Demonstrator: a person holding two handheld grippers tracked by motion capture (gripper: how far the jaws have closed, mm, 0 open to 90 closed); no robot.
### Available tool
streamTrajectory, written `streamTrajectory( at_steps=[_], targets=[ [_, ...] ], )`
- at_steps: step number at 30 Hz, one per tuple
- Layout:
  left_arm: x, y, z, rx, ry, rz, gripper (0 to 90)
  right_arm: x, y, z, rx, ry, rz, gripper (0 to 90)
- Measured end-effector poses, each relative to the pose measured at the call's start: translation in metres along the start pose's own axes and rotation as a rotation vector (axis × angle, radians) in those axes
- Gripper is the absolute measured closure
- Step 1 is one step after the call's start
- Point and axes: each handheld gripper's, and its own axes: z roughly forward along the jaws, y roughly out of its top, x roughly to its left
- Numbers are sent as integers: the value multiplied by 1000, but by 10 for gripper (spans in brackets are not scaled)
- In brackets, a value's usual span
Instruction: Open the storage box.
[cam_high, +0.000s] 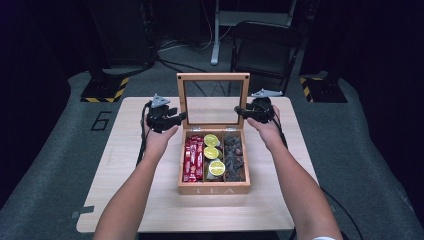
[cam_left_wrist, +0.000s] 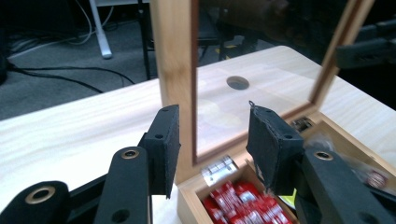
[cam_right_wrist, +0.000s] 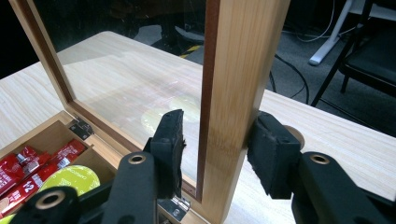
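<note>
A wooden tea box (cam_high: 214, 190) stands open mid-table, its glass-paned lid (cam_high: 213, 77) upright. It holds red sachets (cam_high: 193, 159), round green-yellow packs (cam_high: 212, 152) and dark packets (cam_high: 234, 155). My left gripper (cam_high: 182, 116) straddles the lid's left rail (cam_left_wrist: 173, 56). Its outer pad sits by the wood and its inner pad stands well off the glass, so it is open (cam_left_wrist: 212, 121). My right gripper (cam_high: 239, 111) straddles the right rail (cam_right_wrist: 243, 56). There the outer pad (cam_right_wrist: 271, 154) touches the wood and a thin gap shows at the inner pad (cam_right_wrist: 170, 144), so it is open (cam_right_wrist: 217, 126).
The light wooden table (cam_high: 140, 200) has a round cable hole (cam_left_wrist: 237, 82) behind the lid. A black chair (cam_high: 265, 45) and a white stand leg (cam_high: 216, 50) are on the floor beyond the far edge. Cables trail from both grippers.
</note>
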Motion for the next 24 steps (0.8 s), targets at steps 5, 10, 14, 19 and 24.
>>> streamTrajectory(
  at_steps=[5, 10, 14, 19, 24],
  targets=[
    [-6, -16, -6, 37, -32, -24, 520, -2, 0, 2, 0, -2, 13, 570],
    [-14, -31, -14, 66, -38, 11, 501, -4, 0, 5, -2, 0, 25, 567],
    [-19, -43, -19, 83, -35, 8, 488, -4, 3, 7, 17, -6, 22, 557],
    [-25, -58, -20, 106, -46, 4, 485, -4, 4, 10, 24, -21, 21, 549],
    [-38, -72, -21, 116, -68, 20, 485, -5, 6, 12, 36, -23, 31, 549]
  ],
)
